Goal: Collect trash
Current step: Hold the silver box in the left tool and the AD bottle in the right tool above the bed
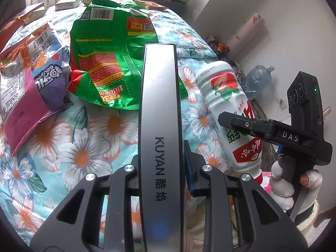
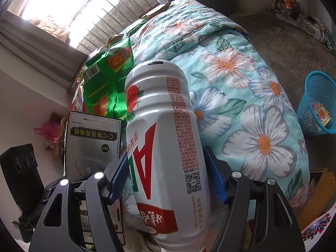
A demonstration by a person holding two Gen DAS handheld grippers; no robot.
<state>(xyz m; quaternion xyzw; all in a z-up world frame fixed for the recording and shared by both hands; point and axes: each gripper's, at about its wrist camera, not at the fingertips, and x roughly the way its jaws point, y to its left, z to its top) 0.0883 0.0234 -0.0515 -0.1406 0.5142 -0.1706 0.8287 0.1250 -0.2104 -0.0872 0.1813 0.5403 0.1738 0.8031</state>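
trash in blue basket (image 2: 319,113) (yellow packet (image 2: 323,114))

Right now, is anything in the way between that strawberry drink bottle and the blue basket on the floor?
Nothing visible blocks it. The right tool holds the strawberry drink bottle over the floral quilt; the blue basket stands open-topped on the floor beyond the bed's edge.

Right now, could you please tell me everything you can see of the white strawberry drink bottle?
The white strawberry drink bottle is ribbed plastic with strawberry pictures, red lettering, small red print and a QR code. It is held above the floral bedspread edge, base pointing away and red cap end toward the hand, clamped between the right claw's blue pads.
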